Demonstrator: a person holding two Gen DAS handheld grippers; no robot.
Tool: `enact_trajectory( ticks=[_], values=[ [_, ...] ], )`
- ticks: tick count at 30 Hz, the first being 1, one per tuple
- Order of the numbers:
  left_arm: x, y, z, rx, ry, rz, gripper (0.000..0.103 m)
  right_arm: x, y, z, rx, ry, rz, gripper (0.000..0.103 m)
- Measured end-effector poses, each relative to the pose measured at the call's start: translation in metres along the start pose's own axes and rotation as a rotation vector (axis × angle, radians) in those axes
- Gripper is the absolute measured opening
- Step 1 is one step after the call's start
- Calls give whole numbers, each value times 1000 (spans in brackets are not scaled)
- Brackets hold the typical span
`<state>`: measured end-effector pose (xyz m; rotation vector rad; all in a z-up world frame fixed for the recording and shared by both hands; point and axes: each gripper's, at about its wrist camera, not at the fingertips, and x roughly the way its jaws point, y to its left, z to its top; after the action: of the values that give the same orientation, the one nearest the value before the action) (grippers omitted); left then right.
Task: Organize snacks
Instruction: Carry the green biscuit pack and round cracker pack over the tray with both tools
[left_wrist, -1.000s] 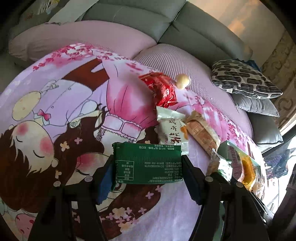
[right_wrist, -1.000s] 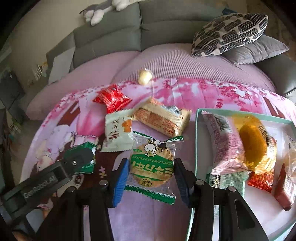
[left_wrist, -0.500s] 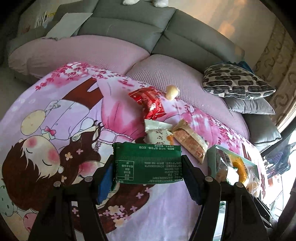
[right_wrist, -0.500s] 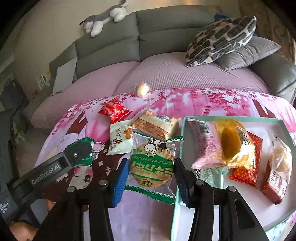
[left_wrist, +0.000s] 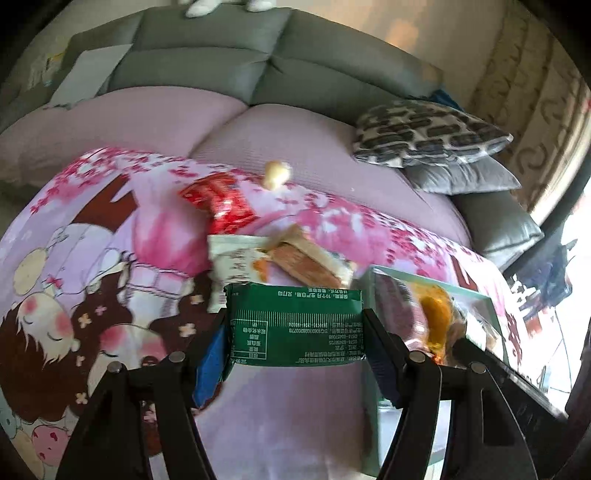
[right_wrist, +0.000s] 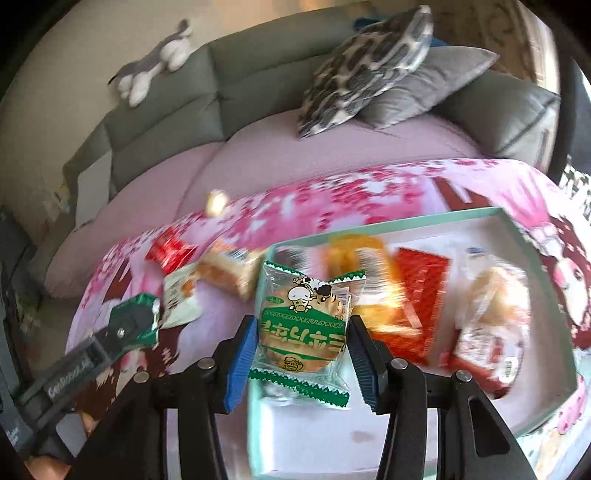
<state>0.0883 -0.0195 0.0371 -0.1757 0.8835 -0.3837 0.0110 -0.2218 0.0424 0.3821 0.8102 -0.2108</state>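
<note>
The left claw (left_wrist: 293, 326) clamps a dark green packet (left_wrist: 295, 325) by its two short ends, holding it flat above the cartoon-print blanket (left_wrist: 92, 258). The right claw (right_wrist: 301, 339) grips a clear biscuit pack (right_wrist: 301, 325) with green zigzag edges, held over the near-left corner of the teal-rimmed box (right_wrist: 388, 221).

From the left wrist, the box (left_wrist: 424, 284) sits at 3 o'clock of the green packet, and a white pack (left_wrist: 236, 258) and a tan cake bar (left_wrist: 306, 258) lie just past it at 12 o'clock, touching each other. A red wrapper (left_wrist: 218, 203) lies farther at 11, and a small yellow sweet (left_wrist: 275, 175) at the blanket's far edge.

Inside the box, motion-blurred, lie an orange pack (right_wrist: 354, 251), a red pack (right_wrist: 421, 280) and a pastry in clear wrap (right_wrist: 491, 306).
</note>
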Motion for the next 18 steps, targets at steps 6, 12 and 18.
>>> enact_trajectory(
  ticks=[6,12,18],
  values=[
    [3,-43,-5,103,17,-54,70,-14,-42,8,87,-23,-62,52],
    [8,-85,-18,215,58,-104,70,-23,-67,7,138,-13,-84,52],
    [15,-109,-35,282,104,-128,70,-28,-81,0,171,39,-78,53]
  ],
)
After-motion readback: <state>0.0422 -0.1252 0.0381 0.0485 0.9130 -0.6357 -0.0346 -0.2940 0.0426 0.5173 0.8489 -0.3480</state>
